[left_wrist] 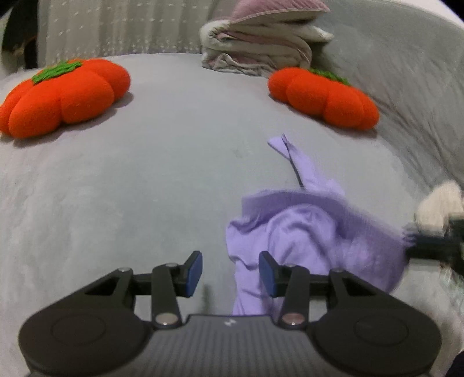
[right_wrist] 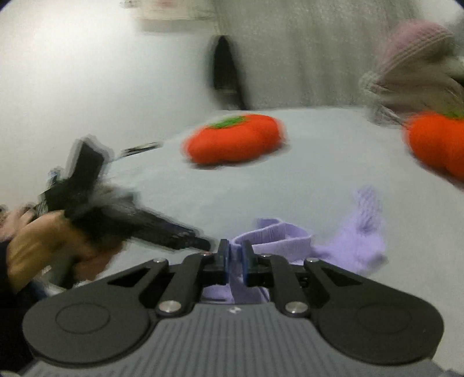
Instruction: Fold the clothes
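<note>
A crumpled lilac garment [left_wrist: 307, 232] lies on the grey padded surface [left_wrist: 145, 188], with one strap or sleeve trailing away from me. My left gripper [left_wrist: 230, 261] hangs open over the garment's left edge; cloth shows between the blue pads [left_wrist: 195, 272] but they do not press on it. In the right wrist view, my right gripper [right_wrist: 233, 252] is shut on a fold of the lilac garment [right_wrist: 356, 246] and lifts its ribbed hem. The right gripper [left_wrist: 429, 249] also shows as a black shape at the cloth's right edge. A hand [right_wrist: 43, 246] holds the blurred left gripper [right_wrist: 200, 245].
Two orange pumpkin-shaped cushions [left_wrist: 63, 95] [left_wrist: 324, 98] sit at the back of the surface. Behind them is a stack of folded pink and white clothes [left_wrist: 261, 46]. A grey backrest [left_wrist: 406, 87] rises on the right, and a pale curtain [left_wrist: 116, 26] hangs behind.
</note>
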Motion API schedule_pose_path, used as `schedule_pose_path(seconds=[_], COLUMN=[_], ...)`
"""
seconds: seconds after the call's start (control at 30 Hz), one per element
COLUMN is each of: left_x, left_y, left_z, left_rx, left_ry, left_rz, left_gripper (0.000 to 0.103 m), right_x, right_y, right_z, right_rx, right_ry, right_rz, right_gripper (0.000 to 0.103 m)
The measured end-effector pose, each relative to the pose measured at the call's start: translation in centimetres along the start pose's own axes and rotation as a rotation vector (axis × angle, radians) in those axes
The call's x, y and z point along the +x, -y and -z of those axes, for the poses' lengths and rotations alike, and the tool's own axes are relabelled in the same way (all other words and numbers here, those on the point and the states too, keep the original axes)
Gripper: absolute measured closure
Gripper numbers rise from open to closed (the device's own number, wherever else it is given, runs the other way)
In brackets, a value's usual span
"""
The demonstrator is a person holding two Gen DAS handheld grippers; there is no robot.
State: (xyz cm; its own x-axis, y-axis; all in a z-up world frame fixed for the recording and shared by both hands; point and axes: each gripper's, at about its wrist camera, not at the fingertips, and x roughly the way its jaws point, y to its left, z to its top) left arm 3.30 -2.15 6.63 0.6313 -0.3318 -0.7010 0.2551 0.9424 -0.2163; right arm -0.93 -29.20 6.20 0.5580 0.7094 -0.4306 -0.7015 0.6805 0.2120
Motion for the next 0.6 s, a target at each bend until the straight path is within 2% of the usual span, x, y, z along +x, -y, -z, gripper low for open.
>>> schedule_pose_path(seconds=[0.2,0.3,0.4,0.5,0.53,0.6], left_x=[0.0,0.1,0.5,0.8,0.9,0.8], left_y=[-0.6,-0.6,-0.4,-0.2,-0.1,0.2], left_z=[0.0,0.1,0.2,0.3,0.3,0.4], left_rx=[-0.068,-0.081,-0.095,-0.104,-0.103,-0.091], left_ry=[-0.002,-0.009,-0.025,-0.037,-0.037,-0.037], left_rz=[0.059,0.085,0.104,0.119,0.121,0.124], left_gripper=[0.051,0.046,0.045,0.045,0.045,0.045], right_x=[1.4,1.4,1.5,1.7,2.3,2.4], right_y=[-4.2,-5.6,-6.6,-7.0,-6.4,-5.0], right_z=[1.3,1.6,1.7,1.6,1.3,0.8], right_rx=[-0.183,-0.227,-0.252,-0.273,-0.258,-0.202], right_ry=[-0.116,-0.145,-0.168,-0.182,-0.178,-0.168], right_rz=[-0.162,-0.267,-0.343,-0.305,-0.260,-0.183], right_gripper=[0.092,0.092,0.092,0.092,0.088,0.087])
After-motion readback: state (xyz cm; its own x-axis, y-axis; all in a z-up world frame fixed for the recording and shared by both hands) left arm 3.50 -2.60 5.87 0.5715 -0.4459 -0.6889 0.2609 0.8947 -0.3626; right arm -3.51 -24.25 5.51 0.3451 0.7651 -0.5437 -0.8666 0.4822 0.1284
